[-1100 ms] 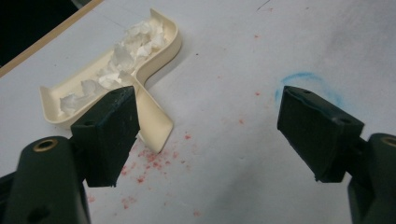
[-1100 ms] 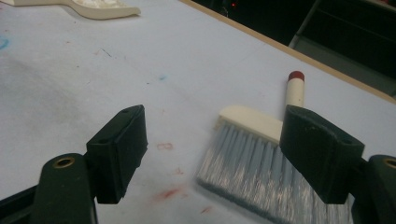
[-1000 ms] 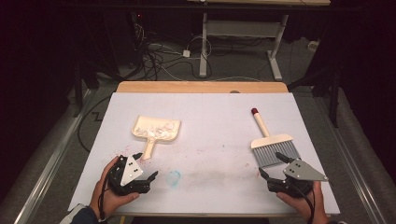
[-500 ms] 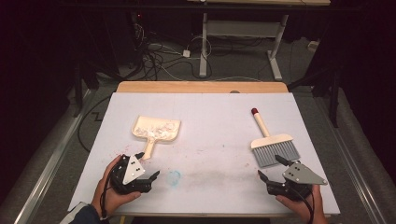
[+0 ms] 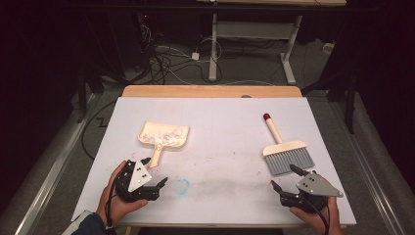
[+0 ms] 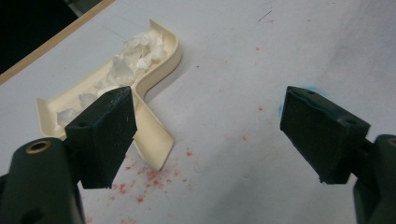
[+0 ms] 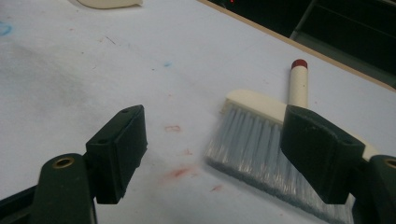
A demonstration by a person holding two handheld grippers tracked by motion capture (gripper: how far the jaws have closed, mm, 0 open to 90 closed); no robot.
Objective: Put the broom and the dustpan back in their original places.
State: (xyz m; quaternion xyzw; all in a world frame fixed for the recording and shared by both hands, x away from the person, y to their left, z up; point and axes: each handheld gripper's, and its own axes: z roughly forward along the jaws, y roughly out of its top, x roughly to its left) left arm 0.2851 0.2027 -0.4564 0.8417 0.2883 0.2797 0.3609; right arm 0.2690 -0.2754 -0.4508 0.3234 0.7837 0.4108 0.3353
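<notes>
Down at the near edge of the white table top [image 5: 220, 122], the left gripper [image 5: 155, 176] sits in the person's left hand [image 5: 115, 198] with its jaws spread wide and nothing between them. Just ahead of it lies the cream plastic dustpan [image 5: 164, 136], flat on the table, its short handle pointing back toward that gripper and its tray holding crumpled white scraps [image 5: 164, 138]. From the left gripper view the dustpan [image 6: 154, 70] shows past the left-hand jaw, the handle end close by that jaw but apart from it, and red specks [image 6: 144, 179] are scattered on the surface around the handle. On the other side, the right gripper [image 5: 288, 177] rests in the right hand [image 5: 318, 218], jaws likewise parted and holding nothing. The cream-backed hand brush with grey bristles and a red-tipped handle [image 5: 284, 152] lies just beyond it, bristles toward the person, handle pointing away. From the right gripper view the bristles [image 7: 252, 144] lie beside and partly behind the right-hand jaw; I cannot tell whether they touch. A faint blue mark [image 5: 182, 186] sits on the table between the two grippers, nearer the left one
</notes>
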